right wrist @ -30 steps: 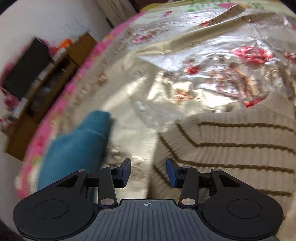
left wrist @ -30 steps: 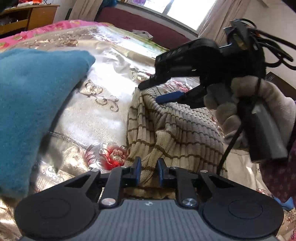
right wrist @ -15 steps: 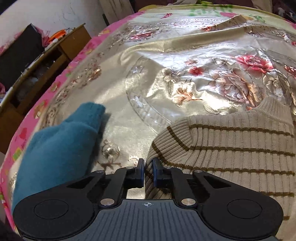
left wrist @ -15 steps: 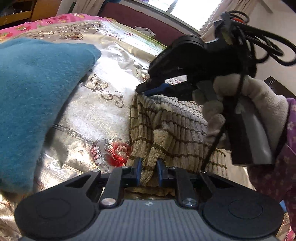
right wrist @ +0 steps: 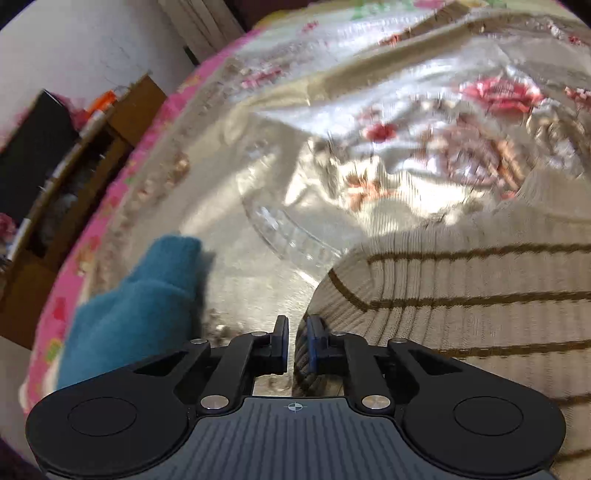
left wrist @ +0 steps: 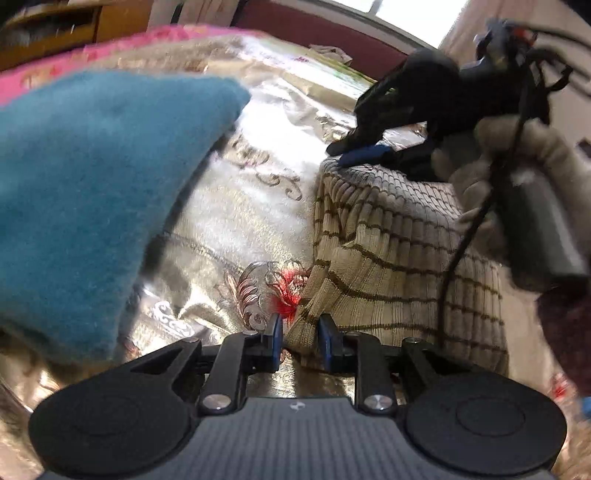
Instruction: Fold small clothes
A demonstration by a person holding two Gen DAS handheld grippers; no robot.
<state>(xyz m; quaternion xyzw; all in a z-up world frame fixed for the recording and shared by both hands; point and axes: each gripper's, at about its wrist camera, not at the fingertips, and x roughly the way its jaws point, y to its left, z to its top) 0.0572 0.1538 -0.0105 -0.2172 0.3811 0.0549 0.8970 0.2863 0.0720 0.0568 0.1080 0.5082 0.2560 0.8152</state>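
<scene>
A beige ribbed sweater with brown stripes [left wrist: 391, 254] lies on the shiny floral bedspread [left wrist: 240, 206]. My left gripper [left wrist: 300, 341] is shut on the sweater's near corner, with cloth bunched between its blue pads. My right gripper [right wrist: 297, 343] is shut on the sweater's far edge [right wrist: 461, 295]; it also shows in the left wrist view [left wrist: 365, 153], pinching the top of the raised fold. The sweater is lifted into a hump between the two grippers.
A folded teal garment [left wrist: 92, 192] lies to the left on the bed, also in the right wrist view [right wrist: 140, 314]. A wooden cabinet [right wrist: 74, 166] stands beyond the pink bed edge. A window and dark headboard [left wrist: 314, 29] are at the back.
The right gripper closed on the sweater's edge and lifted it. Both grippers have moved, with the sweater raised between them; the views are now blurred by motion.
</scene>
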